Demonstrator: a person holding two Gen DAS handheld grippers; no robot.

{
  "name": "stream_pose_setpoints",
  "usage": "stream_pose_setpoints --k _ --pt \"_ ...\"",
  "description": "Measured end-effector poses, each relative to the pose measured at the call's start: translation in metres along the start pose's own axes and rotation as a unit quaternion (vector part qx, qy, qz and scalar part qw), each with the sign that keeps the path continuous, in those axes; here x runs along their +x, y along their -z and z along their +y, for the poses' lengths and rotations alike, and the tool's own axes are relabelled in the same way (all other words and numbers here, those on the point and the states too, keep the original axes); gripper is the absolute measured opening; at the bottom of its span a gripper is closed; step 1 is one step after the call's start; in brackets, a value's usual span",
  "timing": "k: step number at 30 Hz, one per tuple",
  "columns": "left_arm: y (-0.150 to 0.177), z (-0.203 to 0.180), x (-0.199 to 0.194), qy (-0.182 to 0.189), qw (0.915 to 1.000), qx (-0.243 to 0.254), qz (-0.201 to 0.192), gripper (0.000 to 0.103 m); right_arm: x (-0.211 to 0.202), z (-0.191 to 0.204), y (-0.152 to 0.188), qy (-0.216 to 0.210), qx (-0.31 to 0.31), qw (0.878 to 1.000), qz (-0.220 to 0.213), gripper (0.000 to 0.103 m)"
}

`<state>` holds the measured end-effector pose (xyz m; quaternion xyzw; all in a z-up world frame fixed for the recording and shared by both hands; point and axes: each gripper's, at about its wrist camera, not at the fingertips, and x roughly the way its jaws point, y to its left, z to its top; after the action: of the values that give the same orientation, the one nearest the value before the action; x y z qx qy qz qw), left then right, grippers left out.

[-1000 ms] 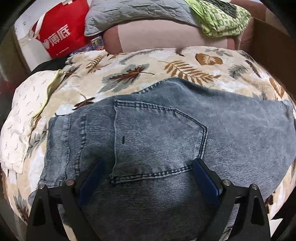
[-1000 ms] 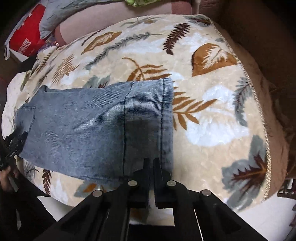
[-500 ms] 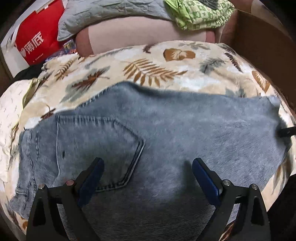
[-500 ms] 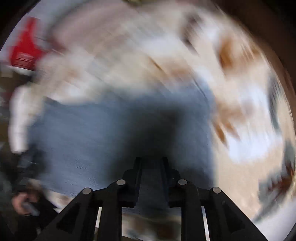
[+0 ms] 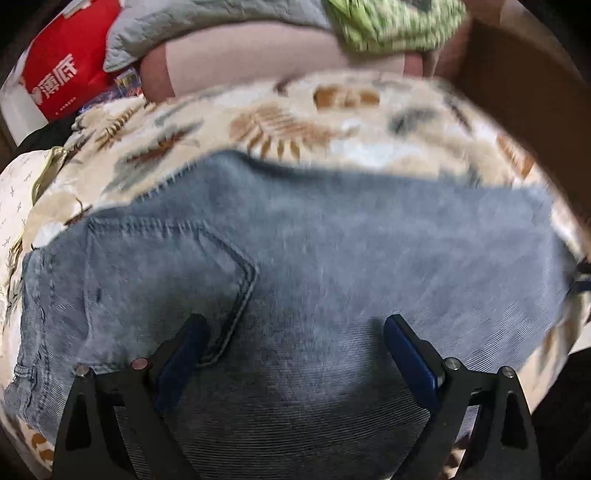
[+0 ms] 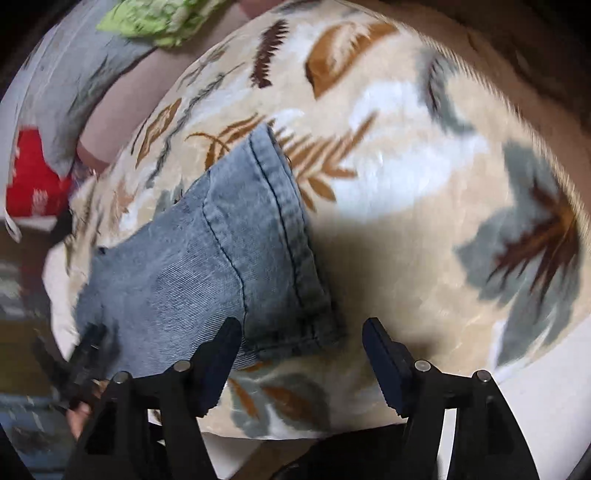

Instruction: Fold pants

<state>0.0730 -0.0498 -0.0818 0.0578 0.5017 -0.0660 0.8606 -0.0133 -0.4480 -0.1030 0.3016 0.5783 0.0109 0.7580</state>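
Grey-blue denim pants [image 5: 332, 266] lie flat on a leaf-print blanket [image 5: 280, 125], back pocket [image 5: 162, 280] toward the left. My left gripper [image 5: 295, 332] is open and empty, its jaws wide apart just above the cloth right of the pocket. In the right wrist view the hem end of the pants [image 6: 236, 251] lies on the blanket [image 6: 406, 184]. My right gripper [image 6: 301, 336] is open and empty, straddling the near corner of the hem. The left gripper shows blurred at that view's lower left [image 6: 81, 362].
A red bag [image 5: 66, 74], a grey quilted pillow [image 5: 207, 26] and a green patterned cloth [image 5: 391, 18] sit behind the blanket. A brown board [image 5: 524, 110] runs along the right side. A white patterned sheet [image 5: 14, 192] lies at the left.
My right gripper has opened and let go of the hem, which now lies flat. My left gripper stayed open and shifted right along the pants, past the pocket.
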Motion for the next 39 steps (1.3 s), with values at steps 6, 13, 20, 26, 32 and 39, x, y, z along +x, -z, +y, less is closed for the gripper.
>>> stream_pose_setpoints --k 6,13,20,26,32,39 --pt "0.005 -0.003 -0.002 -0.004 0.9999 0.011 -0.007 0.096 0.0 -0.023 -0.007 -0.061 0.089 0.994 -0.03 0.07" --pt "0.006 -0.003 0.0 -0.003 0.9998 0.016 -0.009 0.096 -0.019 -0.01 0.001 -0.002 0.051 0.998 -0.049 0.014" --pt "0.002 -0.003 -0.003 0.003 0.9999 0.012 -0.001 0.096 0.001 0.015 0.003 0.081 -0.05 0.995 -0.029 0.021" --pt "-0.018 -0.004 -0.028 0.041 0.9982 -0.026 -0.036 0.096 -0.048 -0.013 0.018 -0.035 0.075 0.993 -0.086 0.071" --pt "-0.03 -0.046 -0.029 0.057 0.9969 -0.018 -0.05 0.096 -0.029 -0.024 0.04 -0.125 0.155 0.977 -0.082 0.071" --pt "-0.035 -0.094 -0.014 0.068 0.9969 -0.018 -0.036 0.096 0.013 -0.03 0.034 -0.126 0.203 0.967 -0.092 0.07"
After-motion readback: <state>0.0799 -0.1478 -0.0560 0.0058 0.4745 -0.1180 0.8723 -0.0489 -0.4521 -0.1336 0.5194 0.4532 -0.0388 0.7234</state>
